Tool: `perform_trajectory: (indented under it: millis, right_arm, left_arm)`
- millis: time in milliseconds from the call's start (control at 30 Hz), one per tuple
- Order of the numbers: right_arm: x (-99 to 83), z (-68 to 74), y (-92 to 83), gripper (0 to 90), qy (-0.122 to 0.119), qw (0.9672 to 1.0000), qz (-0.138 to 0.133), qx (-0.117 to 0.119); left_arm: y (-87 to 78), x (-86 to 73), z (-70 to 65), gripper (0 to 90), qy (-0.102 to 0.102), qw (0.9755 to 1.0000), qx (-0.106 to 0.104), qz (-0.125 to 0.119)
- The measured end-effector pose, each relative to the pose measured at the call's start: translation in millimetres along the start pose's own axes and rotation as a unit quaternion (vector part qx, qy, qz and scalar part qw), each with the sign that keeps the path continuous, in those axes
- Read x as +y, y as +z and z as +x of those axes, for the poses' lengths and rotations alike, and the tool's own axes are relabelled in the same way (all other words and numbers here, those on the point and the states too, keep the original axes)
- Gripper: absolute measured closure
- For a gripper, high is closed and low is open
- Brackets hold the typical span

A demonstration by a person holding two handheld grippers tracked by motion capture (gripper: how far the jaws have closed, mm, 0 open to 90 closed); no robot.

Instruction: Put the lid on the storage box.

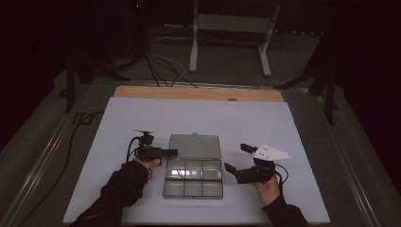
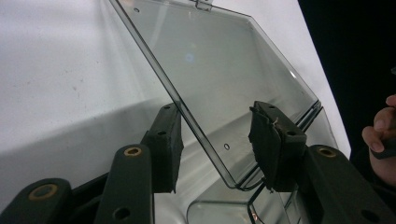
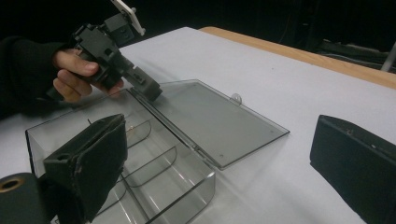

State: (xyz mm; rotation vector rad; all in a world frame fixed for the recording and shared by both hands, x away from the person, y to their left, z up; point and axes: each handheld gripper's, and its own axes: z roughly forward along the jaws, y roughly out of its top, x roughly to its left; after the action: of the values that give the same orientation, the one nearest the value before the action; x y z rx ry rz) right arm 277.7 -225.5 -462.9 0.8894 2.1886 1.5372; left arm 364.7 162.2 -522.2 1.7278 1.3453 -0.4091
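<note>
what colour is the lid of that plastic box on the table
Smoky grey and see-through; the lid shows best in the right gripper view, lying open flat on the white table cover.

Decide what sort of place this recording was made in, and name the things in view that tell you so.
Probably a lab or studio set up for recording, not a home. A white sheet covers the wooden table, cables trail over the dark floor, and a metal stand sits behind in a blacked-out room.

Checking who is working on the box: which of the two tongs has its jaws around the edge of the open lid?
The left tongs: their jaws straddle the lid edge; the right tongs are open, clear of the box.
</note>
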Motion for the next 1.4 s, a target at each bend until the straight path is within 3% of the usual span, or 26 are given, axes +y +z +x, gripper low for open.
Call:
perform_trajectory:
  millis: [333, 400, 733, 1067, 1233, 1300, 1367, 1400]
  right_arm:
    - [0.2, -0.1, -0.2, 4.0, 0.001, 1.0000, -0.001, -0.001]
    - [0.1, -0.1, -0.3, 4.0, 0.001, 1.0000, -0.001, -0.001]
    - [0.3, -0.2, -1.2, 4.0, 0.002, 1.0000, -0.002, 0.000]
    - [0.2, -0.3, -1.2, 4.0, 0.003, 1.0000, -0.001, 0.000]
    - [0.0, -0.3, -1.1, 4.0, 0.005, 1.0000, -0.002, 0.001]
    - [0.0, -0.3, -1.0, 4.0, 0.006, 1.0000, -0.002, 0.001]
    - [-0.1, 0.0, -1.0, 4.0, 0.007, 1.0000, -0.003, 0.003]
    - [-0.1, 0.2, -0.8, 4.0, 0.007, 1.0000, -0.003, 0.003]
  left_arm:
    - [-4.2, 0.7, -0.6, 64.0, 0.011, 0.9999, -0.008, -0.011]
    - [-5.3, 0.3, -1.5, 65.2, 0.022, 0.9996, -0.006, -0.015]
    - [-10.2, 1.1, -1.7, 71.9, 0.039, 0.9988, -0.015, -0.027]
    - [-14.3, 0.2, -3.2, 76.0, 0.070, 0.9965, -0.020, -0.040]
    - [-17.7, 0.1, -4.9, 79.1, 0.091, 0.9944, -0.024, -0.047]
    - [-19.5, -0.9, -5.3, 79.6, 0.112, 0.9920, -0.026, -0.052]
    - [-19.8, -1.1, -4.9, 80.4, 0.117, 0.9912, -0.028, -0.054]
    - [-20.2, -2.7, -4.9, 80.4, 0.137, 0.9882, -0.029, -0.061]
